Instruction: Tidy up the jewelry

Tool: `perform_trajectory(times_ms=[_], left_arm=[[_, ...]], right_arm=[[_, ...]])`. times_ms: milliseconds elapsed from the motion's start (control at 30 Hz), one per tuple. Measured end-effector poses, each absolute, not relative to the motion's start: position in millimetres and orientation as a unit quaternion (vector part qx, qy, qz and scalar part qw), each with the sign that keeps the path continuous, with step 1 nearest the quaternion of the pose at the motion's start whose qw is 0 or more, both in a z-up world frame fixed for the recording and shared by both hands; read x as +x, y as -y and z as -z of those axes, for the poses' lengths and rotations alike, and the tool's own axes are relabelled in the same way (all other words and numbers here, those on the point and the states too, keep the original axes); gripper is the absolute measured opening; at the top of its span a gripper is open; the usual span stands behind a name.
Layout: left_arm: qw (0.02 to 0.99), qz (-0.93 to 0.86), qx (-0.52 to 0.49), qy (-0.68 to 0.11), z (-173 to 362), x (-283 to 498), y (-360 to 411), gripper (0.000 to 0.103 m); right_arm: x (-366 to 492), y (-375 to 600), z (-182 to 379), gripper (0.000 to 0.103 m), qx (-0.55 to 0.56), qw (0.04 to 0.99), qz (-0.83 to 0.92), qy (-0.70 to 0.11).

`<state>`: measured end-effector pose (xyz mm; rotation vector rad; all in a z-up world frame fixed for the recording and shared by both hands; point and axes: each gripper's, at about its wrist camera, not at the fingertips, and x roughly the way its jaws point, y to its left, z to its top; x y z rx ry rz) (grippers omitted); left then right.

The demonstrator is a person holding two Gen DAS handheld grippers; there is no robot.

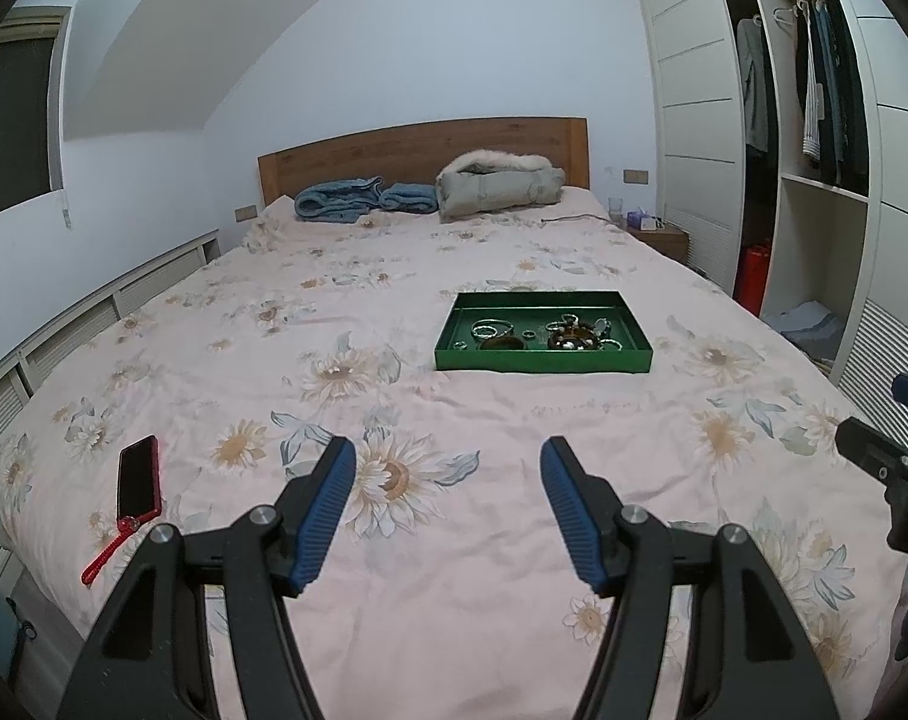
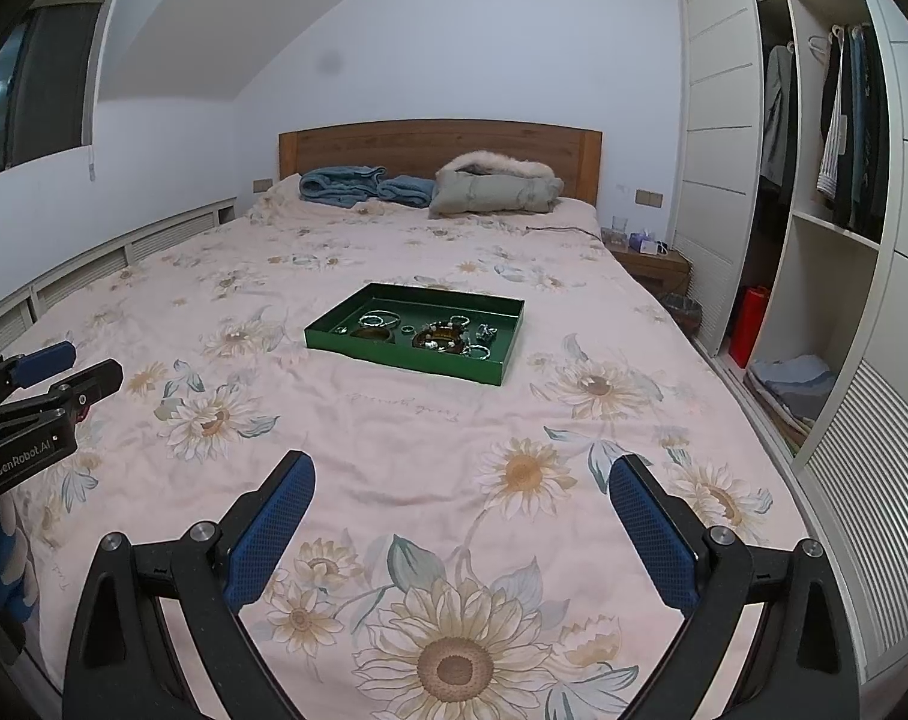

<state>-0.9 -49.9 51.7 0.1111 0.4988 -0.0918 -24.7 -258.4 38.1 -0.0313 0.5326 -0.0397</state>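
A green tray [image 1: 544, 360] [image 2: 405, 360] lies in the middle of the bed. In it are silver bangles [image 1: 491, 327] [image 2: 380, 319], small rings, and brown bead bracelets [image 1: 574, 338] [image 2: 438, 338]. My left gripper [image 1: 447, 450] hovers over the flowered bedspread well short of the tray, its blue pads spread wide with nothing between them. My right gripper [image 2: 463, 465] is likewise open and empty above the near part of the bed. Each gripper shows at the edge of the other's view: the right gripper's black frame [image 1: 886, 468], the left gripper's frame [image 2: 39, 384].
A phone in a red case [image 1: 137, 476] with a red strap [image 1: 108, 549] lies near the bed's left edge. Blue blankets [image 1: 357, 198] and a grey jacket [image 1: 499, 183] lie by the wooden headboard. An open wardrobe [image 1: 814, 150] and a nightstand [image 1: 658, 237] stand to the right.
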Motion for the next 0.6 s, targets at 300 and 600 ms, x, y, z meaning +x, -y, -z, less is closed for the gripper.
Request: perform_trajectory(times_ms=[300,600], left_arm=[[0.965,0.045,0.059,-0.250,-48.5,0.0,52.3,0.062],[0.962,0.045,0.062,-0.261,-41.9,6.8,57.3,0.062]], right_arm=[[-24.0,261.4,-35.4,0.098,-0.016,0.964,0.020,-0.265],[-17.4,267.7,-30.7,0.098,-0.012,0.963,0.017,-0.268]])
